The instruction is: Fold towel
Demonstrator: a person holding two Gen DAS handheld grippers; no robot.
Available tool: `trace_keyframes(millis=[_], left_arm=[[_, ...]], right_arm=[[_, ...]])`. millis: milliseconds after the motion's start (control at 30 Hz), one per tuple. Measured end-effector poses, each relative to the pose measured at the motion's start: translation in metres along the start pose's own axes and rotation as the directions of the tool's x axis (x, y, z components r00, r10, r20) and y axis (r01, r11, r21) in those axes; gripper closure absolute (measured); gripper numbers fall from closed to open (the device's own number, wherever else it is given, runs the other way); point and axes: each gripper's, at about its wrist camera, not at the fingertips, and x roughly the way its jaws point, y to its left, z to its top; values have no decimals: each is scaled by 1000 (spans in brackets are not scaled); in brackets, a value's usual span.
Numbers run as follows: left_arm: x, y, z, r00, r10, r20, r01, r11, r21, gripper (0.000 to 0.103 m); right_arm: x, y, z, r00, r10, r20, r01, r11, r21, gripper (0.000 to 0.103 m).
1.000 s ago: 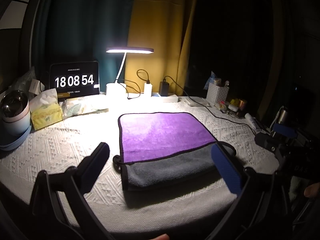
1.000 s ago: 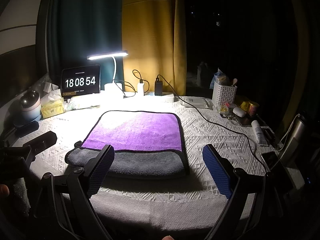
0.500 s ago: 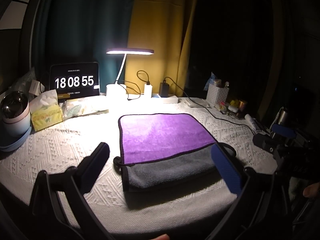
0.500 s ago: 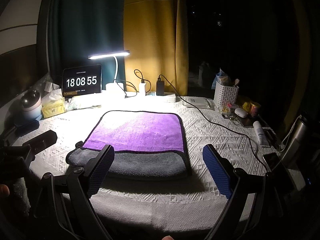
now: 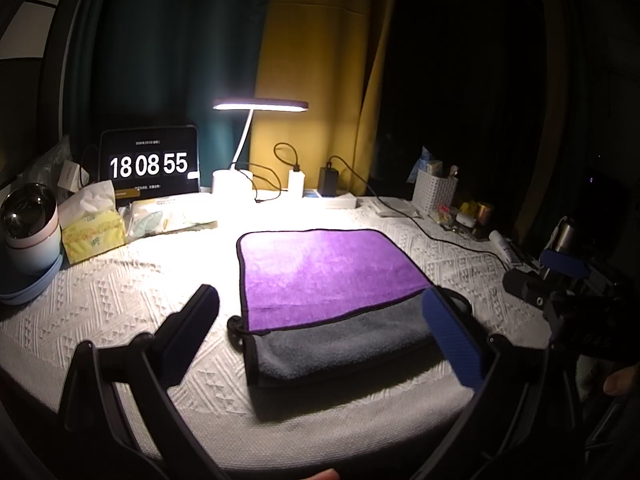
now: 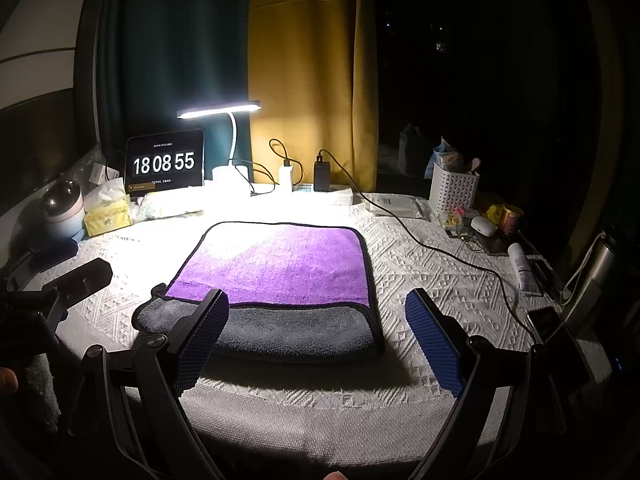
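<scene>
A purple and grey towel lies folded flat on the white table cover, grey layer toward me, purple layer on top; it also shows in the right wrist view. My left gripper is open and empty, held back from the towel's near edge. My right gripper is open and empty, also just short of the near edge. Each gripper shows at the side of the other's view: the right gripper and the left gripper.
A lit desk lamp, a clock display, chargers with a black cable, tissue boxes, a round cup and a white basket line the back and sides. A phone lies at right.
Both grippers have barely moved; the view drifted slightly. The clock went from 18 08 54 to 18 08 55. The towel lies as before.
</scene>
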Motion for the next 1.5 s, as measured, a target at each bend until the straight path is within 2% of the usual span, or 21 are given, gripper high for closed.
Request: trace_keyframes(millis=[400,733,1133,1300,1400,1500], left_arm=[[16,4,4,999,6,-35,-6,1000,-10,1],[54,18,-7,990,16,-141,-21,999,-32,1],[100,45,-27,960,18,-278,-46,994,-96,2],[113,51,-31,949,14,-314,-50,993,-108,2],[120,51,-32,943,15,-332,-54,993,-106,11],[126,52,-36,934,15,-357,-59,992,-112,13]], right_arm=[[18,-2,-1,1000,9,-28,-9,1000,9,11],[47,-15,-6,996,27,-83,-25,999,24,11],[96,-35,-15,984,45,-175,-41,999,26,12],[117,-45,-17,976,62,-209,-55,998,39,16],[128,-52,-19,972,65,-225,-56,997,46,17],[138,-58,-22,966,73,-246,-61,997,57,21]])
